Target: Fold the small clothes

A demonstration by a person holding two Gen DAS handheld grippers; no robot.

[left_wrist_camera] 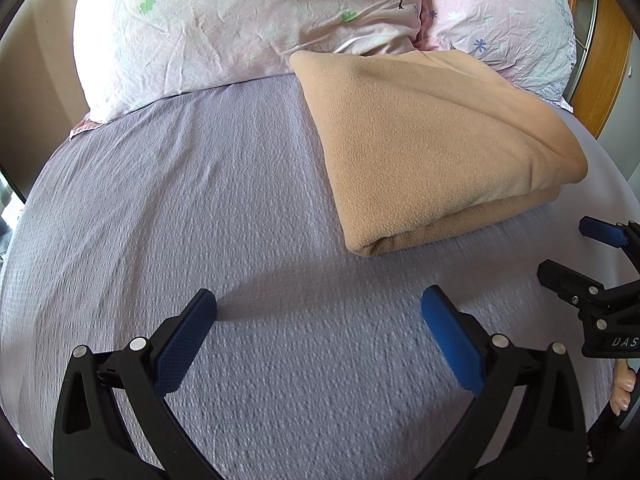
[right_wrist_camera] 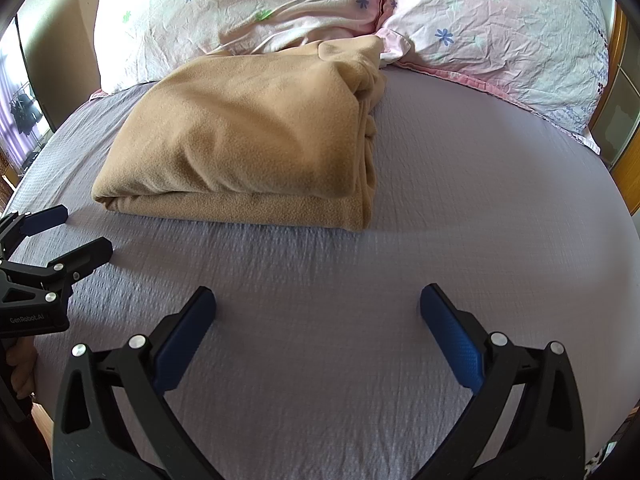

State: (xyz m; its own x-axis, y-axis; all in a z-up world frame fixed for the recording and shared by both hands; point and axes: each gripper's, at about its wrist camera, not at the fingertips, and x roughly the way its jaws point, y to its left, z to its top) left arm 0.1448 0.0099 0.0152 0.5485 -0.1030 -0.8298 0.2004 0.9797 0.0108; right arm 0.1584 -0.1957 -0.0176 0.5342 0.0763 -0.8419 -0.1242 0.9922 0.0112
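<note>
A tan fleece garment lies folded into a thick rectangle on the lilac bedsheet, its far end against the pillows. It also shows in the right wrist view, with stacked layer edges along its right side. My left gripper is open and empty, hovering over the sheet in front of and left of the fleece. My right gripper is open and empty, over the sheet in front of and right of the fleece. Each gripper shows at the edge of the other's view, the right one and the left one.
Two pink floral pillows lie across the head of the bed. A wooden headboard rises at the far right. The bedsheet stretches bare to the right of the fleece. A wall and window are at the far left.
</note>
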